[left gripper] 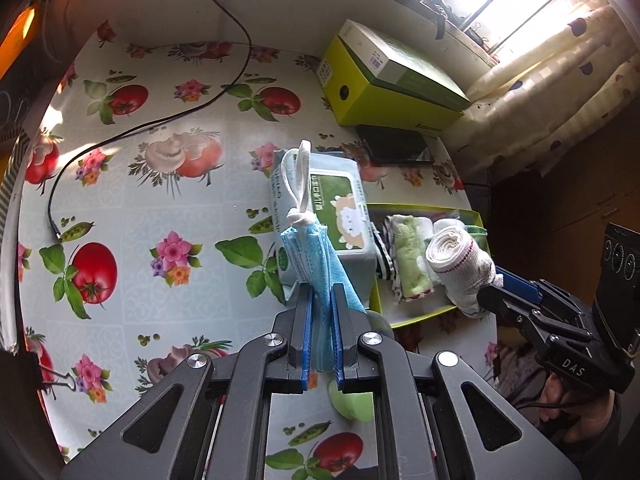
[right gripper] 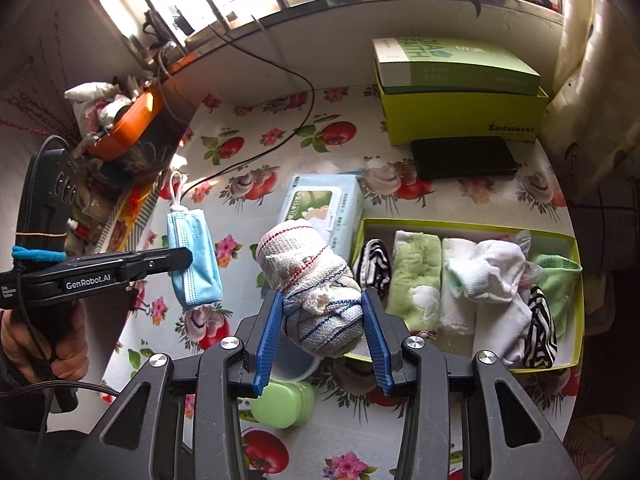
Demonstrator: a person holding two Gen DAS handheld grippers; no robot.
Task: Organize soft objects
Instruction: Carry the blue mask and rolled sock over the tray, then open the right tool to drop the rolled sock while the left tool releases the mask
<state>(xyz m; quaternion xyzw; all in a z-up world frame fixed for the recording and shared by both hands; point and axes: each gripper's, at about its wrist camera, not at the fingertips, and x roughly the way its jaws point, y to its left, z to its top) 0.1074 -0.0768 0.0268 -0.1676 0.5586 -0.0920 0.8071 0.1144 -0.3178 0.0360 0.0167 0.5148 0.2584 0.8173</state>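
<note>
Above the table (left gripper: 160, 184): left gripper (left gripper: 321, 304) clamped on folded blue face mask (left gripper: 316, 256). Right gripper (right gripper: 324, 312) pinches rolled white cloth (right gripper: 316, 280), just left of the green tray (right gripper: 576, 304) of folded cloths. Wipes pack (right gripper: 320, 208) beyond both.

Rolled cloth (right gripper: 316, 280) — between right tongs (right gripper: 322, 316)

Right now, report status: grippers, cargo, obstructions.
Left gripper shut on blue face masks. Right gripper shut on rolled cloth. Both held above the table. Yellow tray already crowded with folded cloths.
</note>
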